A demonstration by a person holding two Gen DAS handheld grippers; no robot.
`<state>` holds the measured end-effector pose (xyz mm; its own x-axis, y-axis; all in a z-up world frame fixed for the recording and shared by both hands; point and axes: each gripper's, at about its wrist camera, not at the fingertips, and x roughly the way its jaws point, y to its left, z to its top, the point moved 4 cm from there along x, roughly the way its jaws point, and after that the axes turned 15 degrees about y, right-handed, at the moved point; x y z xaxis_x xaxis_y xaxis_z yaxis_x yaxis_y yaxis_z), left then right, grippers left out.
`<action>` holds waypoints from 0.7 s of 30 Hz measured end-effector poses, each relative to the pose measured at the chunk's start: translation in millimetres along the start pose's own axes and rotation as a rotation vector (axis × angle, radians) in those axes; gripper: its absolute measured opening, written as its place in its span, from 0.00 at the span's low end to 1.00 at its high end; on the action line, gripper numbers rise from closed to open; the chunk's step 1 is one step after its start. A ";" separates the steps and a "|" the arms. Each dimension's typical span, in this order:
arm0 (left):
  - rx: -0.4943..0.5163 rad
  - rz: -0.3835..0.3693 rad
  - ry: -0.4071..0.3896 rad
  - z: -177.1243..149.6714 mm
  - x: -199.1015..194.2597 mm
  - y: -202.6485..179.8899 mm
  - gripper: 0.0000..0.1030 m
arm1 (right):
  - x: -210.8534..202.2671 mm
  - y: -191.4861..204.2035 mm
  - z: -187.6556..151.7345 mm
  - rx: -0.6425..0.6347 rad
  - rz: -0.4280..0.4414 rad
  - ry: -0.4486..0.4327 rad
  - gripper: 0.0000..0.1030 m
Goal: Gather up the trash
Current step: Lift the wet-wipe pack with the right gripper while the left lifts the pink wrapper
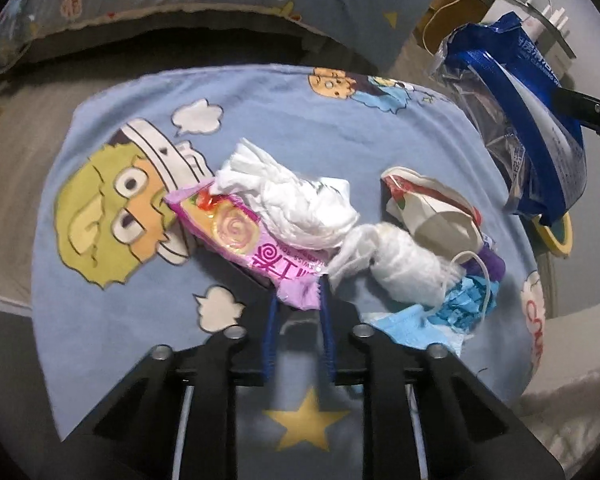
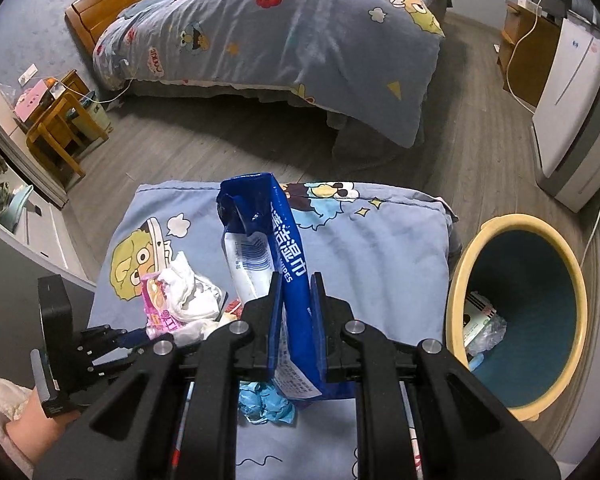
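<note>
With the left tool pinching only a corner of the pink "Swiss Roll" wrapper on the cartoon-print blanket, it risked slipping free, while the right tool, clamped on the blue "WIPES" packet, hovered beside the bin.

A home bedroom: a wooden-framed bed under a cartoon-print quilt, on grey plank flooring.
</note>
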<state>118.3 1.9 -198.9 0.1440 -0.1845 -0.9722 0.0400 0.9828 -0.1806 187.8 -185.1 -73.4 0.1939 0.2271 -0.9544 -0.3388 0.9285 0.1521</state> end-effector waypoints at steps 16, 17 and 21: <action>0.103 0.200 -0.282 2.3 -107.7 -7.0 0.09 | -35.8 -13.6 -2.1 0.023 0.030 -0.085 0.13; 0.128 0.216 -0.307 1.7 -116.4 -12.9 0.09 | -37.1 -15.6 -2.8 0.024 0.028 -0.088 0.13; 0.164 0.134 -0.285 4.3 -113.2 -29.8 0.09 | -37.6 -25.7 -5.8 0.038 0.024 -0.082 0.13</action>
<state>105.1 -6.5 -82.9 0.4283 -0.0729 -0.9007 0.1569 0.9876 -0.0054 183.9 -219.2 -43.0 0.2619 0.2711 -0.9262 -0.3092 0.9327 0.1856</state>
